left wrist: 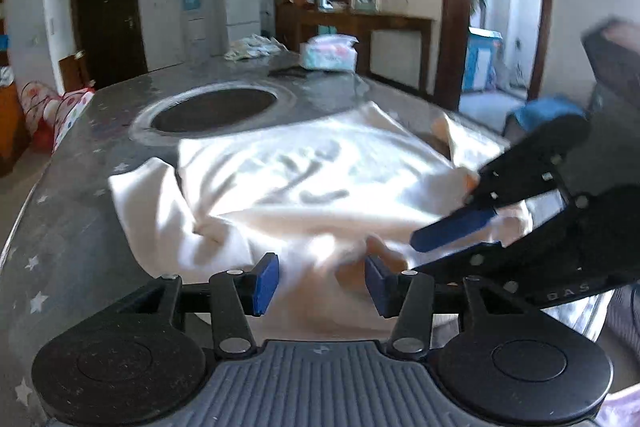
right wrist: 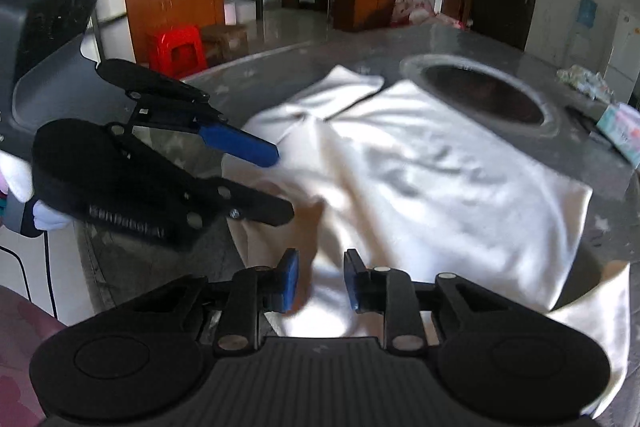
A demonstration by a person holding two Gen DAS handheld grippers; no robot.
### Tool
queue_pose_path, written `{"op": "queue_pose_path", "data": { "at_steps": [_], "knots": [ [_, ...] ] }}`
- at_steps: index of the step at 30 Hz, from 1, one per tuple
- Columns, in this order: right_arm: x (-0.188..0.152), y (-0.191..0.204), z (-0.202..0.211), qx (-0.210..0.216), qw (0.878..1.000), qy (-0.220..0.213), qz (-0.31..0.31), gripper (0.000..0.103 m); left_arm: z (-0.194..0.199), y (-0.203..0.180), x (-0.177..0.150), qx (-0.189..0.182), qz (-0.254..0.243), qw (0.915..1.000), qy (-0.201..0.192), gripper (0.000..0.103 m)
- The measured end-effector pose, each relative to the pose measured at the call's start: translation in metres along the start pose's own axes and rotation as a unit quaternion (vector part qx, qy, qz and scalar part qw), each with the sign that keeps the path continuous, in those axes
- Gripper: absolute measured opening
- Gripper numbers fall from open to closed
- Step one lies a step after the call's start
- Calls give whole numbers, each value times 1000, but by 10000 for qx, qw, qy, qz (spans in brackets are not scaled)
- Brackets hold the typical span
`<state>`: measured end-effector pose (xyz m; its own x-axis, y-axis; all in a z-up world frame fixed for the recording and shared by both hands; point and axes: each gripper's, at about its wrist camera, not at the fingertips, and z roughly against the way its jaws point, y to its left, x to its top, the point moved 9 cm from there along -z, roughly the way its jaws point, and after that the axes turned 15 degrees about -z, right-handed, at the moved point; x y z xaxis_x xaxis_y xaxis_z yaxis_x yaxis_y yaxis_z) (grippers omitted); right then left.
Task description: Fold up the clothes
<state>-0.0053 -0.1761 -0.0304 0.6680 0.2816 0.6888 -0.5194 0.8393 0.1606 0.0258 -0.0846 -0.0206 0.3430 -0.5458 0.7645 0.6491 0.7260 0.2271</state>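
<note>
In the left wrist view, the left gripper (left wrist: pixel 322 283) sits at 6 o'clock with its blue pads parted to a middling gap; white cloth shows between them, but the pads do not press on it. The white garment (left wrist: pixel 304 179) spreads from that gripper up toward 12 o'clock over the grey, star-speckled counter (left wrist: pixel 80 227), a sleeve bunched out at 9 o'clock and dark lettering blurred across its middle. Beyond the garment, at 11 o'clock, a dark round recess (left wrist: pixel 214 109) is sunk in the counter. Farther back at 12 o'clock lies a pack of tissues (left wrist: pixel 330 53). At 3 o'clock the right gripper (left wrist: pixel 456 239) reaches in over the garment's near right edge, its fingers a little apart; motion blur hides whether they touch the cloth.

In the right wrist view, the left gripper (right wrist: pixel 276 183) comes in at 9 o'clock, its two fingers spread over the garment's left edge, the upper blue pad clear of the cloth. A red stool (right wrist: pixel 178 49) stands on the floor at 11 o'clock. The right gripper (right wrist: pixel 322 281) at 6 o'clock stands narrowly parted, white cloth in the gap, the pads not closed on it. The garment (right wrist: pixel 440 179) fills the centre and runs to 3 o'clock, its lower right corner hanging over the counter's edge (right wrist: pixel 624 211). The recess (right wrist: pixel 484 99) lies at 1 o'clock, just beyond the garment's far edge.
</note>
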Motion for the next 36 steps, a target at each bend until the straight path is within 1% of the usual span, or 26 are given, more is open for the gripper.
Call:
{"op": "queue_pose_path", "data": {
  "at_steps": [1, 2, 3, 4, 5, 7, 10, 11, 12, 15, 16, 18, 20, 21, 22, 24, 26, 27, 28, 29, 30, 32, 33, 36],
  "knots": [
    [-3, 0, -4, -16, 10000, 54, 7, 24, -2, -3, -3, -34, -47, 10000, 29, 34],
    [-5, -1, -6, -95, 9999, 64, 34, 23, -2, -4, -5, -71, -53, 9999, 49, 13],
    [-6, -2, -8, -168, 9998, 65, 50, 22, -1, -3, -8, -108, -23, 9999, 60, 10],
    [-7, -3, -7, -173, 9998, 44, 50, 12, 2, -4, -8, -123, -22, 9999, 31, 7],
    [-7, -4, -6, -177, 9998, 22, 49, 8, 7, -4, -7, -118, -49, 9999, -35, 5],
    [-5, -2, 3, -99, 9999, -92, 72, 6, 20, -5, -3, -128, -107, 9997, -200, 5],
    [-6, 8, 26, 178, 9995, -184, 200, 5, 45, -13, -3, -254, -286, 9983, -435, 5],
    [-10, 13, 33, 281, 9991, -151, 276, 5, 51, -17, -5, -306, -351, 9978, -463, 5],
    [-14, 18, 40, 381, 9986, -114, 349, 5, 55, -21, -8, -363, -415, 9975, -449, 5],
    [-34, 27, 41, 577, 9968, 257, 492, 5, 56, -32, -24, -618, -464, 9968, -227, 5],
    [-40, 30, 39, 671, 9955, 386, 542, 6, 55, -35, -30, -686, -475, 9964, -135, 5],
    [-44, 33, 38, 781, 9944, 474, 532, 10, 52, -40, -39, -771, -514, 9957, 1, 5],
    [-37, 35, 43, 909, 9940, 382, 484, 11, 54, -41, -40, -847, -574, 9948, -5, 7],
    [-29, 35, 47, 1000, 9939, 257, 383, 12, 55, -42, -38, -892, -606, 9942, -35, 10],
    [-21, 34, 51, 1087, 9936, 134, 283, 12, 56, -41, -37, -946, -607, 9936, -69, 10],
    [-10, 32, 50, 1122, 9936, -58, 128, 15, 58, -40, -37, -1046, -578, 9928, -101, 11],
    [1, 29, 49, 1146, 9931, -246, -21, 15, 60, -37, -36, -1103, -540, 9923, -142, 11],
    [2, 27, 41, 996, 9947, -265, 7, 15, 62, -34, -35, -1074, -509, 9927, -186, 12],
    [-2, 27, 32, 951, 9953, -198, 27, 15, 65, -31, -33, -1045, -478, 9931, -230, 13],
    [-5, 28, 23, 909, 9958, -130, 50, 15, 68, -25, -31, -961, -424, 9941, -275, 18],
    [-11, 31, 16, 899, 9959, -39, 103, 15, 70, -15, -27, -809, -348, 9956, -312, 26],
    [-22, 37, 5, 903, 9955, 127, 262, 18, 69, 7, -20, -379, -149, 9986, -332, 37],
    [-25, 41, 6, 857, 9956, 58, 378, 19, 68, 19, -16, -150, -42, 9993, -336, 43],
    [-26, 43, 6, 756, 9959, 34, 492, 19, 54, 55, -5, 452, 291, 9982, -279, 44]
  ]
}}
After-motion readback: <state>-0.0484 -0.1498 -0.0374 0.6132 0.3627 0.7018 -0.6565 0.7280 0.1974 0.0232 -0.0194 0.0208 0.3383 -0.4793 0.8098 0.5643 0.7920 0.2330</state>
